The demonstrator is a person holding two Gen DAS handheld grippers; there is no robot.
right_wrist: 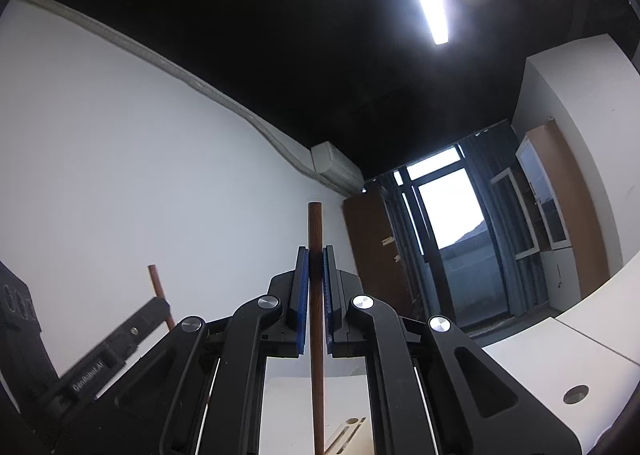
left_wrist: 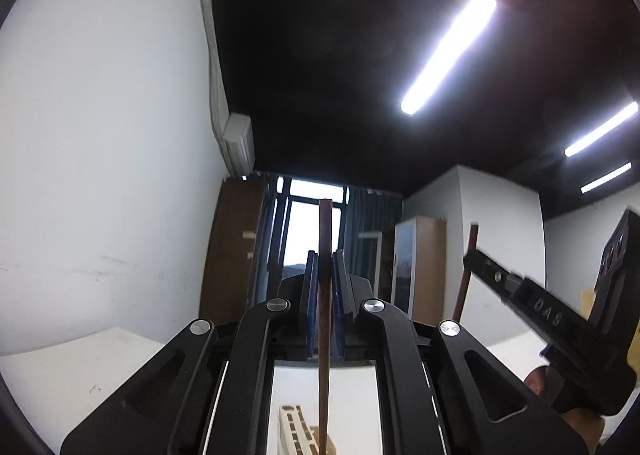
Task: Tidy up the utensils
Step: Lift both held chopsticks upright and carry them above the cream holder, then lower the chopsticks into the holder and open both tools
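My left gripper (left_wrist: 325, 257) is shut on a dark brown wooden chopstick (left_wrist: 324, 295) held upright, its top end above the blue pads. My right gripper (right_wrist: 316, 251) is shut on a second brown chopstick (right_wrist: 316, 315), also upright. Each gripper shows in the other's view: the right one (left_wrist: 474, 255) with its stick (left_wrist: 464, 283) at the right, the left one (right_wrist: 164, 305) with its stick (right_wrist: 158, 287) at the lower left. A beige slotted utensil holder (left_wrist: 294, 429) lies below on the white table; it also shows in the right wrist view (right_wrist: 348, 437).
Both cameras point up at a dark ceiling with strip lights. White wall (left_wrist: 100, 175) on the left, window (right_wrist: 452, 211) and wooden cabinets (left_wrist: 420, 267) at the back. White table (right_wrist: 560, 359) with a cable hole (right_wrist: 576, 394) at the right.
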